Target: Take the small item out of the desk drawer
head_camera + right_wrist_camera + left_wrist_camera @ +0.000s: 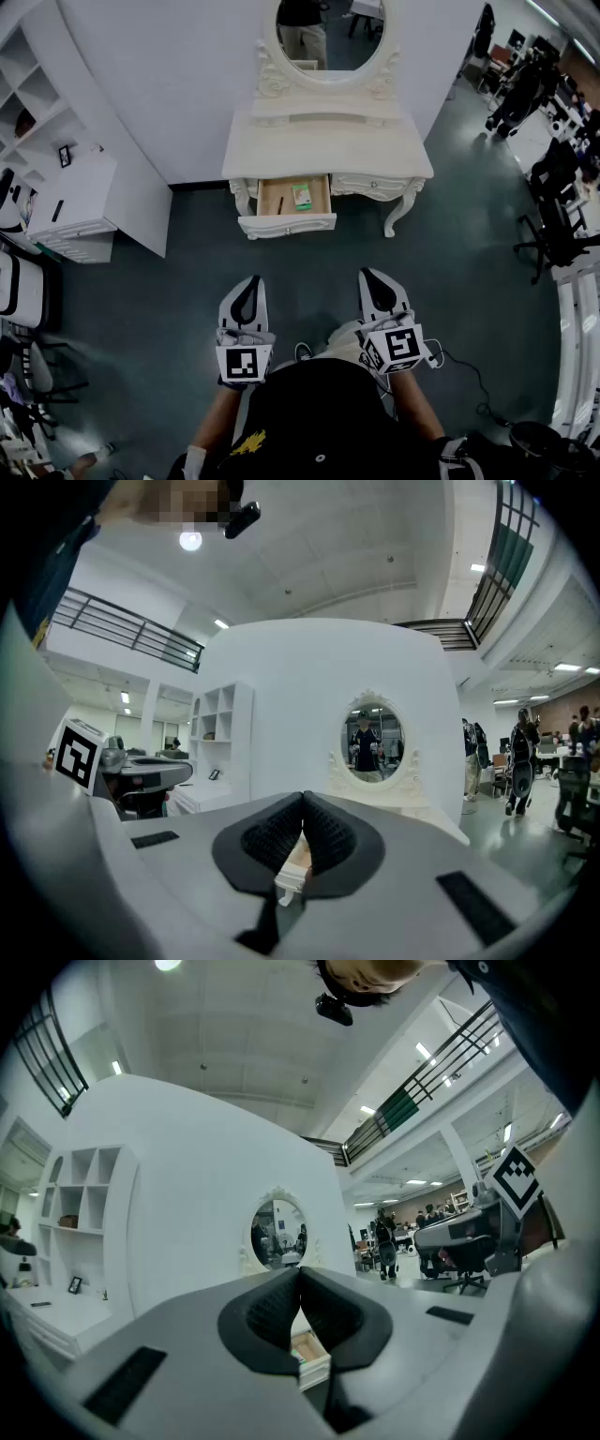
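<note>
Item: small green packet [301, 195], flat in the open drawer [286, 223], towards its far right.
Drawer: pulled out at the left of the white surface [328, 145].
Left tongs [249, 281]: closed, empty, near, well apart from the drawer.
Right tongs [370, 275]: closed, empty, likewise.
Risk: tongs reaching in closed would shove the flat packet instead of pinching it; the drawer walls could block them.

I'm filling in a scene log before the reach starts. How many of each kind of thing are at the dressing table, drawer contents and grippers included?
Dressing table: 1
Oval mirror: 1
Open drawer: 1
Small green item in the drawer: 1
Thin dark stick in the drawer: 1
Grippers, both shut: 2 (left gripper, right gripper)
Total: 7
</note>
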The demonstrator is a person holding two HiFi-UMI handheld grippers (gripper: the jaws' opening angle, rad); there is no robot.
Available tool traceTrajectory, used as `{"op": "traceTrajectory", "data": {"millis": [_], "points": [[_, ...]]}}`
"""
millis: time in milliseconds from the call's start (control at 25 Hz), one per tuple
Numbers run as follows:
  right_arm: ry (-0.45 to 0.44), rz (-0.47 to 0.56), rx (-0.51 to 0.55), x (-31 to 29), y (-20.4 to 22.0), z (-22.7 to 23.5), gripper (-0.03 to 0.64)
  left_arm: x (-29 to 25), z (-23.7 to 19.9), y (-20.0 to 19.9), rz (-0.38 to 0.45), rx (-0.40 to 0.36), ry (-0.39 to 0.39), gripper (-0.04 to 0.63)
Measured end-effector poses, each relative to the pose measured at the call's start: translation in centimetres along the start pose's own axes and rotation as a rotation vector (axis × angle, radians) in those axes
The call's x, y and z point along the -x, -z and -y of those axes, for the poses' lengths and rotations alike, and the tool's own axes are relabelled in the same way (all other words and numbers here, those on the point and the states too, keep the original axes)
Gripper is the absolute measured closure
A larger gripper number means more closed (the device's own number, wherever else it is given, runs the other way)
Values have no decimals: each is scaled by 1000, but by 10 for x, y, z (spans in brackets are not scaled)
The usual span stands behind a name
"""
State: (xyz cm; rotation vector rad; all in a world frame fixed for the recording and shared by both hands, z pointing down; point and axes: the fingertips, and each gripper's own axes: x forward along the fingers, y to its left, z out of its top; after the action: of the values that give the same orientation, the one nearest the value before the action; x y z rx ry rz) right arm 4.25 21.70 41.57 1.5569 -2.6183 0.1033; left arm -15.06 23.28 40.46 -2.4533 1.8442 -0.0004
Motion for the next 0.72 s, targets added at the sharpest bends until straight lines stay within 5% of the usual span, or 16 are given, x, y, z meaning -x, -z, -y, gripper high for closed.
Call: {"op": "traceTrajectory", "data": {"millis": [720], "points": [[80, -2, 40, 22, -3, 15, 600, 0, -3, 7, -91, -86, 53, 546]]}}
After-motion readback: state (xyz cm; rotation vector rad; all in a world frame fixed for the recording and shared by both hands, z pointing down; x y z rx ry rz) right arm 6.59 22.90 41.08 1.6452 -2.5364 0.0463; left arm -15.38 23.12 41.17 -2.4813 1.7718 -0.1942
